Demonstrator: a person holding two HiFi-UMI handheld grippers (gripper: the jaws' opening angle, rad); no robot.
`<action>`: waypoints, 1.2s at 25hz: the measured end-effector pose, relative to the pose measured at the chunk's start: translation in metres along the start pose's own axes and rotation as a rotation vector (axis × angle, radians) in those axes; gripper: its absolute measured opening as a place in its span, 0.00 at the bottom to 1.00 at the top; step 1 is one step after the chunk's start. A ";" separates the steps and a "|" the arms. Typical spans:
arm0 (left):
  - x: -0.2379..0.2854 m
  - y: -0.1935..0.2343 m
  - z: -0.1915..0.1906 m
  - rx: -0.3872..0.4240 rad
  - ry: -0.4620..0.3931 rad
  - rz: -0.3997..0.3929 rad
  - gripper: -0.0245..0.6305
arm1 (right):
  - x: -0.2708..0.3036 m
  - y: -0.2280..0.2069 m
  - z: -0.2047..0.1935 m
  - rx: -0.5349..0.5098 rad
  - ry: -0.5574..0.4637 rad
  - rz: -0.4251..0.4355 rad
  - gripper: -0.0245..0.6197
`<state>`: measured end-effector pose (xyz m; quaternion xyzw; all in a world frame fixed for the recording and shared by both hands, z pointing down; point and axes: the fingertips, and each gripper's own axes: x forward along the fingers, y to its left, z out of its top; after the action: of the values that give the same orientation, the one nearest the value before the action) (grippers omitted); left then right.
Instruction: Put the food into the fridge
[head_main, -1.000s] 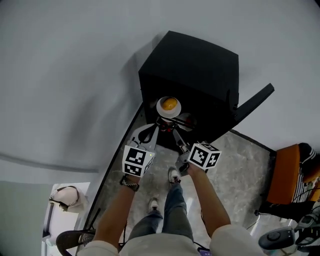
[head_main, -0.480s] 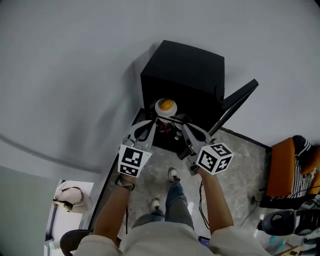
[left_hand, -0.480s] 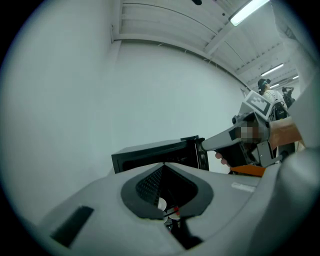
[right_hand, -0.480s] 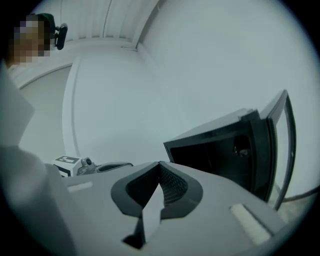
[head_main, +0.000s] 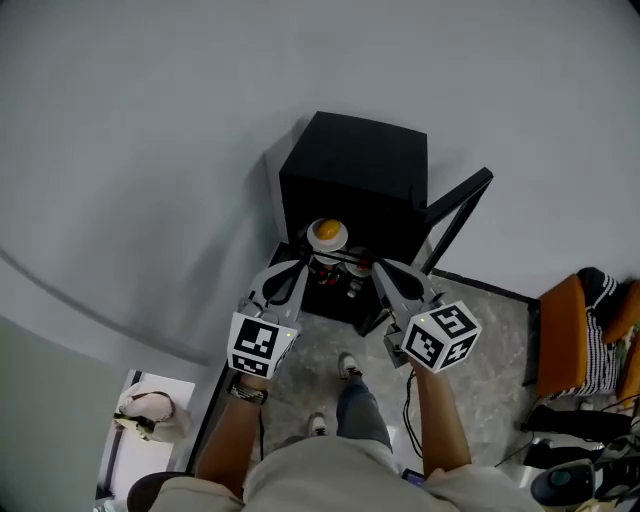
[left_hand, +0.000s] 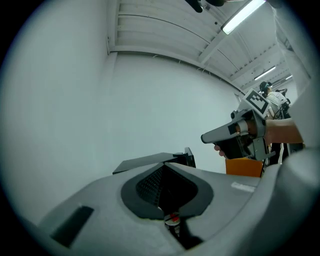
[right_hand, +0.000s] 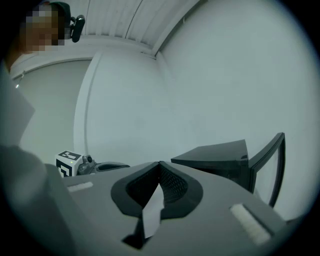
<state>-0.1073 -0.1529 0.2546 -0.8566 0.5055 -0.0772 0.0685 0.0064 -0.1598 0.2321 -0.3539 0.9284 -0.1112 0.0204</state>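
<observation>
A black mini fridge (head_main: 355, 160) stands against the wall with its door (head_main: 455, 220) swung open to the right. In its open front sits a white bowl (head_main: 326, 234) with an orange-yellow piece of food in it. Small red and white items (head_main: 340, 275) show just below the bowl. My left gripper (head_main: 308, 264) and right gripper (head_main: 377, 266) hover level in front of the opening, either side of the bowl and apart from it. The left gripper's (left_hand: 164, 165) pads meet. The right gripper's (right_hand: 160, 163) jaws are shut too, with a pale strip showing in the seam. Neither carries the bowl.
An orange chair (head_main: 560, 340) with dark gear beneath it stands at the right. A cable (head_main: 408, 385) lies on the marble floor (head_main: 480, 330). A pale bag (head_main: 145, 410) lies lower left. The person's shoes are directly below the grippers.
Both grippers have risen toward the head camera and spread a little apart. The bowl has stayed in the fridge. The fridge looks smaller and its door narrower in view.
</observation>
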 end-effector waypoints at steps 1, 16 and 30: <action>-0.005 -0.001 0.003 0.002 -0.001 0.002 0.03 | -0.005 0.003 0.005 -0.020 -0.004 -0.004 0.05; -0.055 -0.023 0.064 0.094 -0.051 -0.023 0.03 | -0.050 0.045 0.050 -0.196 -0.037 -0.030 0.05; -0.055 -0.011 0.064 0.069 -0.052 -0.011 0.03 | -0.045 0.046 0.051 -0.230 -0.025 -0.058 0.05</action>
<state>-0.1117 -0.0973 0.1910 -0.8583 0.4957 -0.0726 0.1106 0.0156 -0.1067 0.1705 -0.3819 0.9241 -0.0002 -0.0117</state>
